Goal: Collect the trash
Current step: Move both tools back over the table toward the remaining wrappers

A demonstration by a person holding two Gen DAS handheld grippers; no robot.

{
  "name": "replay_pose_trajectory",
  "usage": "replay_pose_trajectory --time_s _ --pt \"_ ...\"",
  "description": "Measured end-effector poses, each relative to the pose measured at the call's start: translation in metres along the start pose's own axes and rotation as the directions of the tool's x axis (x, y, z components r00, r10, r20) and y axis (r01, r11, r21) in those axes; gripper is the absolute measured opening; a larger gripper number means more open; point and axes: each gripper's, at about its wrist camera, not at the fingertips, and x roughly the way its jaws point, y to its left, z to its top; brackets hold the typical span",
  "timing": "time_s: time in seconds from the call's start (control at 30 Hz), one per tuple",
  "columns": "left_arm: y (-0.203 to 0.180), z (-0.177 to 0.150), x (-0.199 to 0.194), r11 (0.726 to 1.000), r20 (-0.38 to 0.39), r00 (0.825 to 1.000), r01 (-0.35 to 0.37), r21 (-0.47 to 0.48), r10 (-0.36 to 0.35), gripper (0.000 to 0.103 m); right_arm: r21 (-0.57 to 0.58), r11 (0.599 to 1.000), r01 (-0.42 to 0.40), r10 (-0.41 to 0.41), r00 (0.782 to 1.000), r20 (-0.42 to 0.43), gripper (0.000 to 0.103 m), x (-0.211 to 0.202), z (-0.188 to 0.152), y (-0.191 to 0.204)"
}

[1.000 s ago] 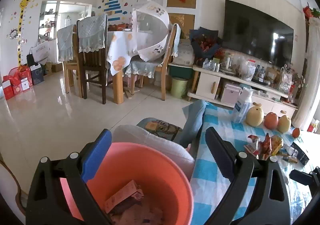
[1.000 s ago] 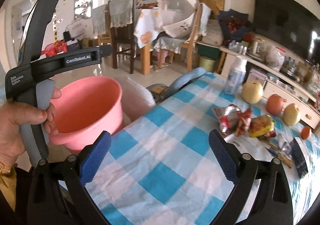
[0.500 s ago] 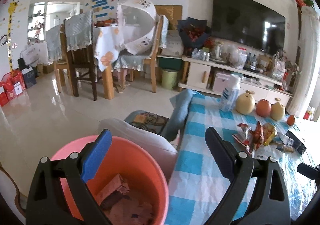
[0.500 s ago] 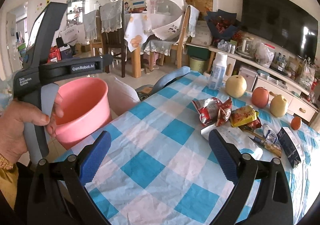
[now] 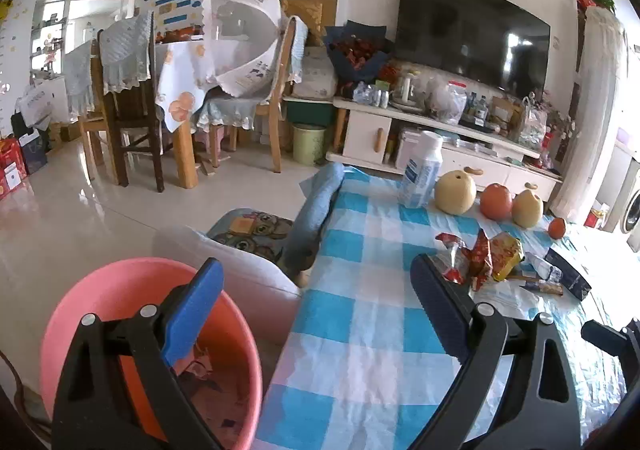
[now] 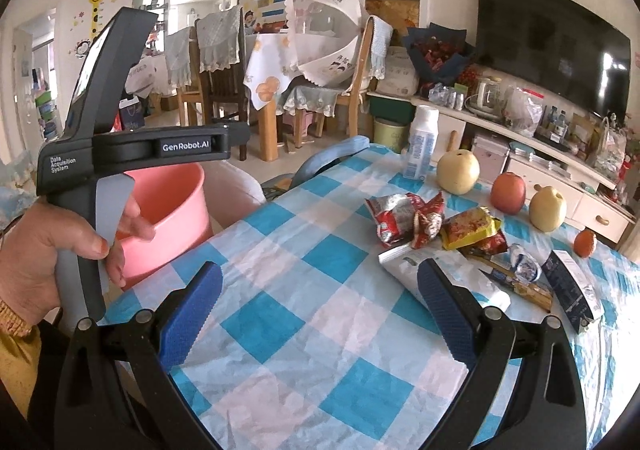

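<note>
Spanning the table edge, the left gripper [image 5: 316,310] stands with jaws wide apart and empty, its left finger over the pink bucket [image 5: 100,290], which sits off the table at 8 o'clock and holds scraps. The right gripper [image 6: 320,310] is likewise spread and empty above the checked cloth [image 6: 280,262]. Wrappers [image 6: 436,222] lie on the cloth at 1 o'clock, near the fruit [image 6: 458,172].
</note>
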Motion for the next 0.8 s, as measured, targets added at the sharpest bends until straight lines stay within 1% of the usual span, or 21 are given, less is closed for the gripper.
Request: replay_pose_trajectory --time_s 0.3,0.43,0.8 --pt "-0.025 -0.002 0.007 1.000 -0.016 1.000 0.018 0.011 -0.018 0.095 0.036 0.999 0.014 -0.014 1.000 0.001 0.097 -0.008 -0.009 -0.024" --pt "-0.036 -0.003 0.010 0.999 -0.026 0.999 0.045 0.020 -0.045 0.095 0.056 0.998 0.025 -0.025 1.000 0.002 0.097 -0.014 -0.012 -0.038" --pt "-0.074 -0.009 0.021 0.990 -0.066 0.991 0.120 0.075 -0.115 0.095 0.174 0.983 0.058 -0.056 0.998 -0.018 0.097 -0.026 -0.019 -0.091"
